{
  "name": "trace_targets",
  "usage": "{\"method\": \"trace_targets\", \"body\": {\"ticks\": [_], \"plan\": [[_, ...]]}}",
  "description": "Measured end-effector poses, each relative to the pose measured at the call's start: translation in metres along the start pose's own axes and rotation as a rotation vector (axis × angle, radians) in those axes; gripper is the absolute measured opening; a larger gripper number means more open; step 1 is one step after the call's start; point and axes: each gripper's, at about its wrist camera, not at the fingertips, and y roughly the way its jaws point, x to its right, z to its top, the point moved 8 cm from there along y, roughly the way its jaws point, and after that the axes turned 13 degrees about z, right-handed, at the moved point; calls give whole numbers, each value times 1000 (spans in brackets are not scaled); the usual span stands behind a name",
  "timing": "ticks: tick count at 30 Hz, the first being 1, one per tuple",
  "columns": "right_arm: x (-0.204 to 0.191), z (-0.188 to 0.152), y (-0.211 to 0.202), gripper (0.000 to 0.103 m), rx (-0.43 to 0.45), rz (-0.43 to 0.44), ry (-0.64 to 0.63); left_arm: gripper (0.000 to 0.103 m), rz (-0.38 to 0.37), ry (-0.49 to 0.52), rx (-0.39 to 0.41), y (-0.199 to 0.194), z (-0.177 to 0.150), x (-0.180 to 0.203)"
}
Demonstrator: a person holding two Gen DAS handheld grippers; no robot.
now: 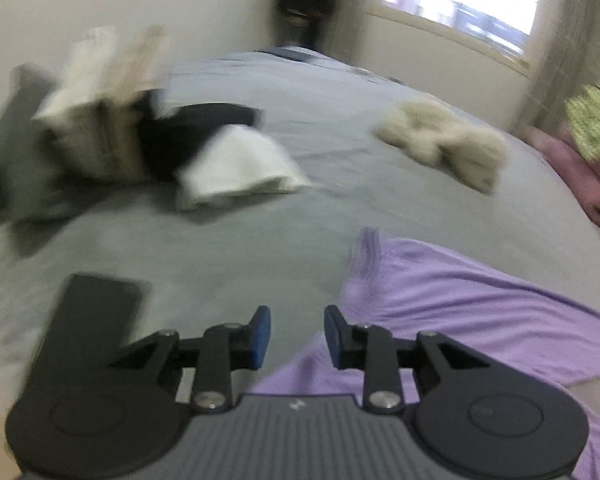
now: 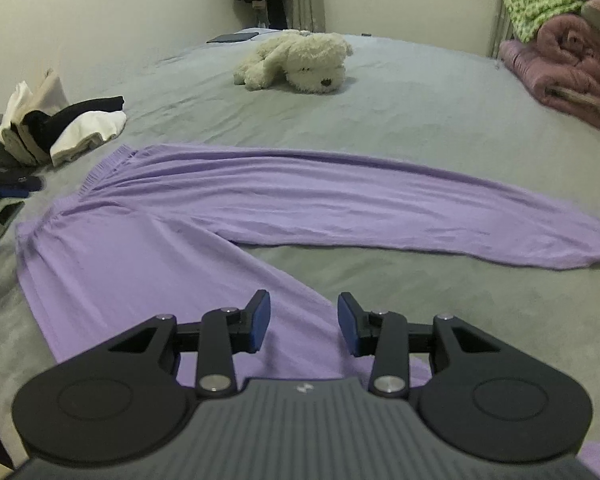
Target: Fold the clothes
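Left hand-held gripper (image 1: 297,338) tilted down, released, above lilac trousers (image 2: 228,208), right hand-held gripper (image 2: 303,323) likewise, released

A pair of lilac trousers (image 2: 204,216) lies flat on the grey bedcover, gathered waistband toward the left near a small pile of folded clothes (image 2: 60,128), one leg stretched out long to the right, the other angled down toward the near edge, lightly wrinkled.

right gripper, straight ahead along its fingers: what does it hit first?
Probably the purple pants: the near leg lies right under and ahead of the open right gripper, which holds nothing. Depth is unclear; beyond the leg is bare bed.
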Motion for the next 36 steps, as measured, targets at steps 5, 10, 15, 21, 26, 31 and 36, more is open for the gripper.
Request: {"method": "trace_targets", "body": {"ticks": [5, 10, 15, 21, 26, 31, 36], "plan": [[6, -5, 8, 41, -35, -9, 25, 31, -42, 183, 11, 32, 10, 49], [14, -7, 15, 41, -52, -2, 61, 33, -10, 238, -16, 65, 12, 61], [23, -7, 16, 42, -51, 6, 96, 38, -30, 140, -78, 87, 27, 50], [34, -5, 12, 42, -41, 17, 145, 38, -27, 79, -89, 102, 42, 49], [68, 5, -7, 43, -4, -69, 169, 38, -39, 49, -92, 108, 49, 54], [159, 20, -52, 46, 98, -252, 333, 38, -22, 68, -91, 112, 51, 60], [267, -3, -93, 46, 239, -362, 727, 40, -25, 66, -97, 117, 52, 61]]}}
